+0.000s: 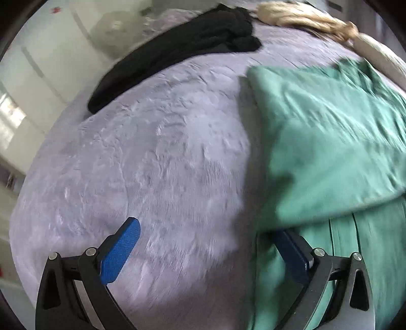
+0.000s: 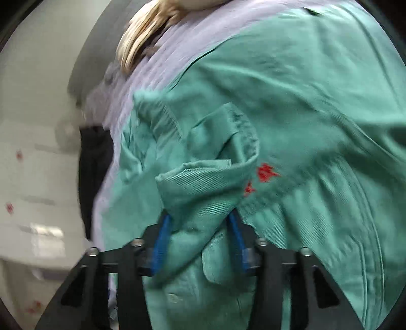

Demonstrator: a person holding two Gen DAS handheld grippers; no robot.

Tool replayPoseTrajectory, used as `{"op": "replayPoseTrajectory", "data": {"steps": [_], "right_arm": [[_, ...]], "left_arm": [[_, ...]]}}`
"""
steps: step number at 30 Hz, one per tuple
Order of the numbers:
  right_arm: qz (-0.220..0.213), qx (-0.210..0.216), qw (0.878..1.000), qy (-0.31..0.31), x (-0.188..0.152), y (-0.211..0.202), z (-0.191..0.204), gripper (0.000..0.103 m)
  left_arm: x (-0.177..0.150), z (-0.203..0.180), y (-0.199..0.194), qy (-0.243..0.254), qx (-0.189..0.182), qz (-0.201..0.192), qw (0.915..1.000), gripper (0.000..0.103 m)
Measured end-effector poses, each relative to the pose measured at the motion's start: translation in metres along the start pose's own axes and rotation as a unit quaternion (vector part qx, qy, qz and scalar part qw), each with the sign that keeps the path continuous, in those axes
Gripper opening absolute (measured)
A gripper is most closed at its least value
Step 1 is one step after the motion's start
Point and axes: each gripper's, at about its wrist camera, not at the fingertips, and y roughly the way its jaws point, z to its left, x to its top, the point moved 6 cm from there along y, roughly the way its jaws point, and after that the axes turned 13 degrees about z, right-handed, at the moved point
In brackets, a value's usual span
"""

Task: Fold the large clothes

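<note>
A green shirt lies spread on a bed under a pale lilac fleece blanket, filling the right side of the left wrist view, with one layer folded over another and a straight seamed edge showing lower down. The left gripper hangs over the blanket at the shirt's near edge, its blue fingers wide apart with nothing between them; the right finger is partly tucked beneath the overhanging green cloth. In the right wrist view the same shirt covers most of the frame, with red embroidery on its front and a button low down. The right gripper has a bunched fold of the shirt standing up between its blue fingers, which sit against the cloth on both sides, part-way closed around it; the cloth bulges above them. Beyond the shirt, a black garment lies stretched along the far side of the blanket, well apart from the green one. A cream, fringed cloth rests at the blanket's far edge. White cabinets stand past the bed.
</note>
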Motion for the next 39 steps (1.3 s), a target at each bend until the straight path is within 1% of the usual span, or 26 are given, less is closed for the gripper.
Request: {"op": "replayPoseTrajectory", "data": {"steps": [1, 4, 6, 8, 9, 11, 13, 16, 17, 18, 19, 20, 21, 22, 23, 25, 26, 28, 31, 32, 34, 35, 36, 37, 38, 39], "right_arm": [[-0.003, 0.005, 1.000, 0.009, -0.002, -0.006, -0.002, 0.067], [0.000, 0.025, 0.999, 0.042, -0.006, -0.016, -0.012, 0.069], [0.001, 0.025, 0.999, 0.049, -0.008, -0.018, -0.012, 0.071], [-0.004, 0.022, 0.999, 0.050, -0.004, -0.021, -0.014, 0.074], [-0.006, 0.024, 0.998, 0.051, -0.005, -0.023, -0.014, 0.075], [-0.012, 0.031, 0.998, 0.056, -0.009, -0.033, -0.016, 0.076], [-0.010, 0.033, 0.998, 0.059, -0.010, -0.031, -0.016, 0.080], [0.000, 0.031, 0.998, 0.064, -0.006, -0.022, -0.019, 0.080], [0.003, 0.029, 0.998, 0.062, -0.002, -0.016, -0.018, 0.080], [0.003, 0.026, 0.998, 0.060, 0.000, -0.012, -0.018, 0.080], [0.006, 0.018, 0.998, 0.056, 0.003, -0.008, -0.016, 0.078], [0.010, -0.004, 0.999, 0.048, 0.005, -0.003, -0.014, 0.073], [0.019, -0.026, 0.999, 0.037, 0.007, 0.002, -0.010, 0.033], [0.029, -0.047, 0.998, 0.026, 0.008, 0.006, -0.005, 0.006], [0.025, -0.051, 0.998, 0.006, 0.010, 0.005, 0.005, 0.006], [0.010, -0.022, 0.999, -0.047, 0.013, -0.003, 0.032, 0.006], [-0.004, -0.013, 0.996, -0.084, 0.015, -0.010, 0.048, 0.006], [-0.014, -0.019, 0.993, -0.115, 0.020, -0.015, 0.059, 0.006], [-0.005, -0.041, 0.996, -0.083, 0.029, -0.003, 0.034, 0.006], [0.008, -0.048, 0.998, -0.051, 0.029, 0.006, 0.013, 0.006], [0.027, -0.036, 0.999, -0.003, 0.024, 0.015, -0.014, 0.007], [0.021, -0.022, 0.999, 0.014, 0.021, 0.012, -0.021, 0.005], [0.016, -0.021, 0.999, 0.018, 0.019, 0.008, -0.023, 0.007], [0.014, -0.029, 0.999, 0.018, 0.017, 0.004, -0.023, 0.012], [0.013, -0.049, 0.999, 0.016, 0.013, 0.000, -0.024, 0.013], [0.013, -0.062, 0.998, 0.016, 0.010, -0.003, -0.023, 0.019]], "left_arm": [[-0.006, 0.002, -0.005, 0.011, -0.008, 0.007, 0.9999, 0.103], [-0.006, 0.016, -0.025, 0.010, -0.048, 0.007, 0.9988, 0.103], [0.014, 0.020, -0.034, -0.003, -0.079, -0.002, 0.9968, 0.103], [0.045, 0.016, -0.031, -0.015, -0.113, -0.005, 0.9935, 0.103], [0.064, 0.012, -0.025, -0.016, -0.129, -0.005, 0.9915, 0.103], [0.095, -0.002, -0.008, -0.014, -0.144, -0.001, 0.9895, 0.103], [0.121, -0.023, 0.018, -0.004, -0.170, 0.029, 0.9850, 0.103], [0.137, -0.047, 0.041, 0.008, -0.170, 0.053, 0.9841, 0.102], [0.140, -0.052, 0.043, 0.014, -0.168, 0.054, 0.9842, 0.093], [0.142, -0.060, 0.041, 0.021, -0.172, 0.050, 0.9836, 0.080], [0.142, -0.066, 0.036, 0.029, -0.184, 0.047, 0.9814, 0.045], [0.141, -0.069, 0.032, 0.033, -0.199, 0.044, 0.9784, 0.003], [0.141, -0.070, 0.026, 0.029, -0.205, 0.042, 0.9775, 0.003], [0.141, -0.065, 0.019, 0.020, -0.204, 0.027, 0.9783, 0.003], [0.140, -0.059, 0.010, 0.011, -0.210, 0.010, 0.9775, 0.003], [0.135, -0.046, -0.001, -0.010, -0.221, -0.012, 0.9752, 0.003], [0.133, -0.040, -0.005, -0.020, -0.235, -0.018, 0.9717, 0.003], [0.134, -0.038, 0.000, -0.021, -0.239, -0.016, 0.9707, 0.003], [0.141, -0.040, 0.023, -0.011, -0.218, 0.003, 0.9759, 0.004], [0.143, -0.041, 0.031, -0.011, -0.212, 0.012, 0.9771, 0.009], [0.142, -0.031, 0.035, -0.030, -0.214, 0.017, 0.9761, 0.009], [0.141, -0.026, 0.033, -0.037, -0.216, 0.017, 0.9756, 0.009], [0.140, -0.019, 0.028, -0.039, -0.205, 0.016, 0.9779, 0.010], [0.139, -0.013, 0.024, -0.038, -0.185, 0.015, 0.9819, 0.026], [0.137, -0.007, 0.020, -0.039, -0.162, 0.014, 0.9860, 0.059], [0.134, 0.002, 0.013, -0.041, -0.134, 0.005, 0.9901, 0.071]]}}
